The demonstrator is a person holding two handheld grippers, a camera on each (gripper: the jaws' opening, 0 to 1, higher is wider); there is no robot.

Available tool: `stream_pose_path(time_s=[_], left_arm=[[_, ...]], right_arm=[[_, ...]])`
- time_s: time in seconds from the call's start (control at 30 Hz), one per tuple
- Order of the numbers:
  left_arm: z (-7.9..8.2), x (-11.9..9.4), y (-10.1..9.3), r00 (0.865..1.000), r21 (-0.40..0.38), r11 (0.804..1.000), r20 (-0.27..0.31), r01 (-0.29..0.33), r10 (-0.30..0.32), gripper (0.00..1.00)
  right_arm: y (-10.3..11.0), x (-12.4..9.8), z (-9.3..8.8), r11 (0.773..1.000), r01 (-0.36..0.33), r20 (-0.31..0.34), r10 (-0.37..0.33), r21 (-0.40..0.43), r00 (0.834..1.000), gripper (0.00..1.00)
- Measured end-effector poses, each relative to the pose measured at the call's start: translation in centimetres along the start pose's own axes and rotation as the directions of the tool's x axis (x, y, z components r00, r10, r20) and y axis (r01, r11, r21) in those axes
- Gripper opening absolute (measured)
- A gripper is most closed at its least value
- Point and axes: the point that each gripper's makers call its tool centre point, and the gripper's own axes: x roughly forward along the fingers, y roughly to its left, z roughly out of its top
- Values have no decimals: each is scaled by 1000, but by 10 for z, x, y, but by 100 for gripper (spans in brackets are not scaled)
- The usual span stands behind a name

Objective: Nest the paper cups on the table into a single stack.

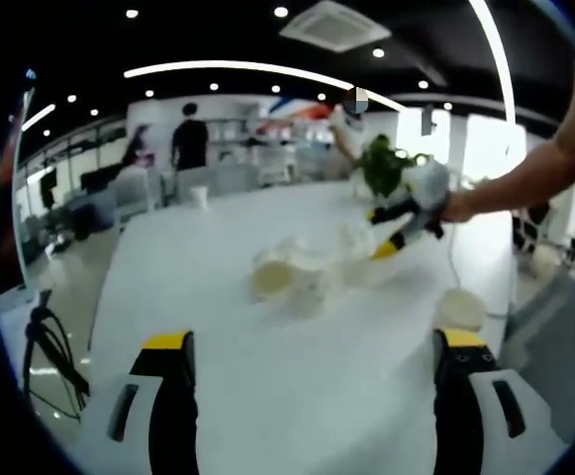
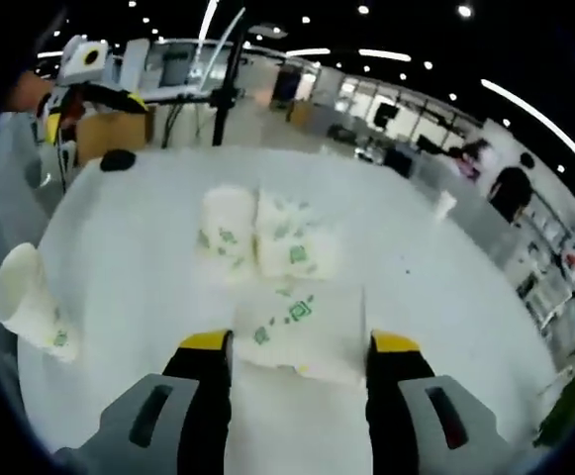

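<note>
paper cups (image 2: 267,242), white with small green printed marks, lie on their sides on a white table (image 2: 445,277). in the right gripper view, two cups rest touching each other near the middle of the table, a third cup (image 2: 302,332) lies between the jaws of the right gripper (image 2: 300,356), and a fourth cup (image 2: 30,297) lies well apart by the table's edge, its open mouth showing. whether the right jaws are pressing on the third cup or only flanking it, i cannot tell. in the left gripper view, the left gripper (image 1: 314,351) hangs over bare table with its jaws wide apart and nothing between them; the blurred cluster of cups (image 1: 287,275) sits farther off, with a person's arm reaching in near it. the cups are probably very light, thin-walled and easy to crush or send rolling, so a gentle hold across the body seems safest.
</note>
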Motion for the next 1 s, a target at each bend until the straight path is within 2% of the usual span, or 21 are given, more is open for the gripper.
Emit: stream_pose_path(time_s=[0.07,0.37,0.57,0.67,0.77,0.9,1.0], left_arm=[[1,2,1,1000,-1,1000,1,3,-3,98],[23,14,0,999,-46,998,39,35,-33,98],[32,24,-3,998,-64,996,27,66,-65,98],[42,33,-7,996,-45,995,35,84,-83,98],[50,36,-7,995,-49,994,40,95,-93,98],[67,38,-10,990,-95,988,91,119,-110,98],[74,42,-11,987,-109,986,110,127,-115,98]], right_arm=[[-8,-3,6,999,28,0,-28,-40,1000,51],[-25,-23,32,996,45,53,-41,-75,998,51],[-34,-37,43,990,67,78,-58,-122,995,51],[-42,-44,42,988,67,85,-55,-141,995,51],[-43,-48,47,987,61,90,-48,-151,995,51],[-36,-55,61,995,26,132,-14,-95,991,51],[-31,-58,65,995,19,140,-6,-94,990,51]])
